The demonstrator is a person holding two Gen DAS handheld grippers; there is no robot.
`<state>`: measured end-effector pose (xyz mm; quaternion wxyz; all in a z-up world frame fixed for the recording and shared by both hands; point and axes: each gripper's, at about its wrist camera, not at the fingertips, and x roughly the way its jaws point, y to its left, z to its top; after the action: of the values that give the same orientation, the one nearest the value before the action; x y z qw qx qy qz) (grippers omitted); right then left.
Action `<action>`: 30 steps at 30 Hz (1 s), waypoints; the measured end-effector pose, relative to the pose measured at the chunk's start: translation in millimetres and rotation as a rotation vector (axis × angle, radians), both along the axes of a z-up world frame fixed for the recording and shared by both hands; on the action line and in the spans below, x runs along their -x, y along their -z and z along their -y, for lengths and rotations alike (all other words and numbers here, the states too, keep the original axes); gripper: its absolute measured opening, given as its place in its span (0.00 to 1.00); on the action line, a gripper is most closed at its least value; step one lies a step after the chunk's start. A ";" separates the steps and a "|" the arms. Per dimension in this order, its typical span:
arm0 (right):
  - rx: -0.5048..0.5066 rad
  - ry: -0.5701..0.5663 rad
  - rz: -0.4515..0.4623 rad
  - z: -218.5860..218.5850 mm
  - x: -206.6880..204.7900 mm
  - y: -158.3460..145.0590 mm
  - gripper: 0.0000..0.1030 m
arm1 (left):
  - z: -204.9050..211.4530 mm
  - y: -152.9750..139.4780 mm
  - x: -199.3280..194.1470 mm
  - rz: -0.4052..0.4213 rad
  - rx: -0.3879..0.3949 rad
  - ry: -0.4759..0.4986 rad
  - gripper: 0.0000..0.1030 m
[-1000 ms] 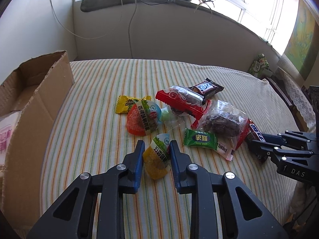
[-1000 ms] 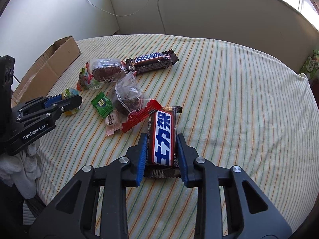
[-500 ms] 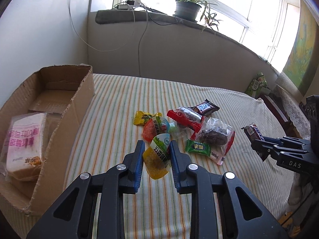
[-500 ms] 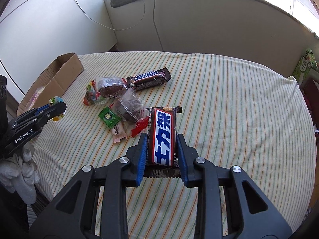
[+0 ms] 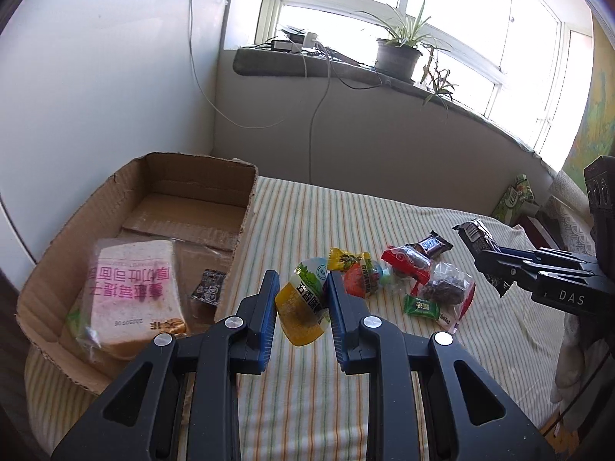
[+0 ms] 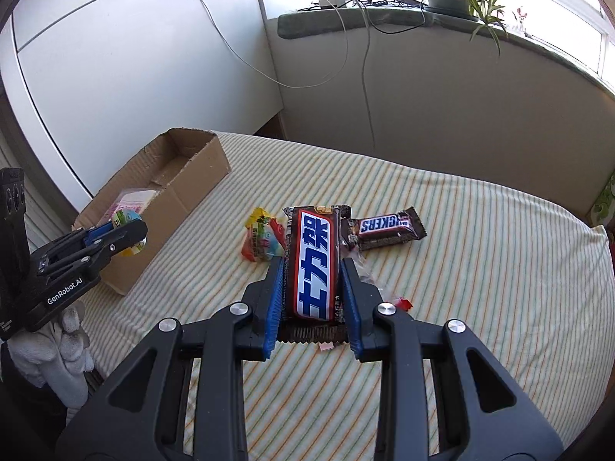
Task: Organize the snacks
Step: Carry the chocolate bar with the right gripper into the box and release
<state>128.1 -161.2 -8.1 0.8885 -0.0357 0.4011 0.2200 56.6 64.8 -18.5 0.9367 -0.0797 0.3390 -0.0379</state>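
1. The left gripper is holding a yellow-and-green snack pouch between its narrowly parted blue pads, above the near edge of the striped table, just right of the cardboard box.
2. The right gripper is clamping a brown chocolate bar by its long sides, its fingers close together; the bar is pointing away, lifted clear of the cloth.
3. The box is sitting at the left and is already containing a wrapped bread loaf and a small dark packet.
4. The remaining snacks are lying in a loose cluster mid-table; a second Snickers bar is lying at its far side.
5. Handling, as judged: the pouch is looking light, soft and slick, so a mid-body hold is suiting it; the bar is looking stiffer, though its wrapper may be slipping under a light squeeze.
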 end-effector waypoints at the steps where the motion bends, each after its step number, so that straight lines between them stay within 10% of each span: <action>1: -0.001 -0.011 0.004 -6.2 -2.6 -2.2 0.29 | -5.0 -1.4 1.5 0.003 -0.002 -0.010 0.23; 30: 0.055 -0.275 0.028 -192.3 -44.2 2.4 0.29 | -93.6 -7.2 16.2 0.019 -0.018 -0.183 0.23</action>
<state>172.2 31.1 -10.5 0.8542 -0.1175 0.3859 0.3280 40.4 158.4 -11.2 0.9401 -0.1015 0.3216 0.0501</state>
